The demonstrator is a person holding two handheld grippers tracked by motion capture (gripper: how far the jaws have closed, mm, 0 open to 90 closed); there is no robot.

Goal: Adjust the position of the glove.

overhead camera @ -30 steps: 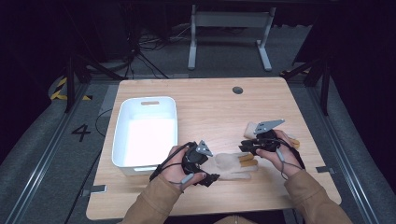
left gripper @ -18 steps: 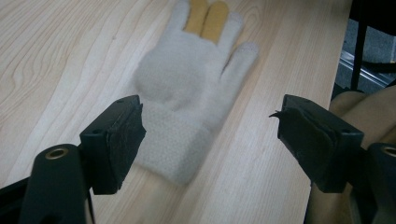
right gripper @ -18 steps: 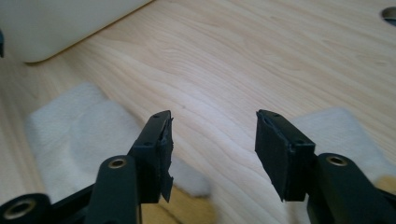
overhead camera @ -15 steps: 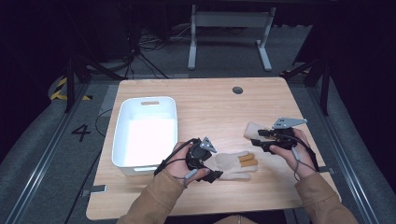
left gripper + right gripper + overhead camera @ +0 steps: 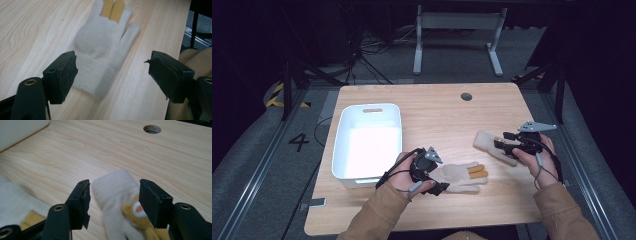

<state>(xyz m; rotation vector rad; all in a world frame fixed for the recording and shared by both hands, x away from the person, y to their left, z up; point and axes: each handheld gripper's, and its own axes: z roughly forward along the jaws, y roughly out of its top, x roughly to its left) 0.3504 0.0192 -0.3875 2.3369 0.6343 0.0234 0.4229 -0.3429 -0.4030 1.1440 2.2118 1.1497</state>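
Two gloves on the table, neither yet in the bin

Two cream knitted gloves are seen lying on the wooden table (image 5: 432,107), and nothing is seen inside the white plastic bin (image 5: 343,135) at the left of the high view. If the gloves are meant for that bin, the work is judged to be at an early stage: both grasps and both transfers are left to be made.

The near glove (image 5: 462,176) is laid flat by the front edge, its cuff toward the left tongs (image 5: 438,176), whose jaws are held wide apart on either side of the cuff without clamping it. The far glove (image 5: 492,145) is laid at an angle at the right, and the right tongs (image 5: 502,142) are poised over it, jaws apart and astride its cuff end with a gap on each side.

By the high view alone the bin's place relative to both gloves is given. In the left gripper view the near glove (image 5: 103,47) is shown palm side, with two yellow fingers and a ribbed cuff. In the right gripper view a small yellow and orange figure on the far glove (image 5: 117,197) is revealed, along with the cable hole (image 5: 152,129) in the table.
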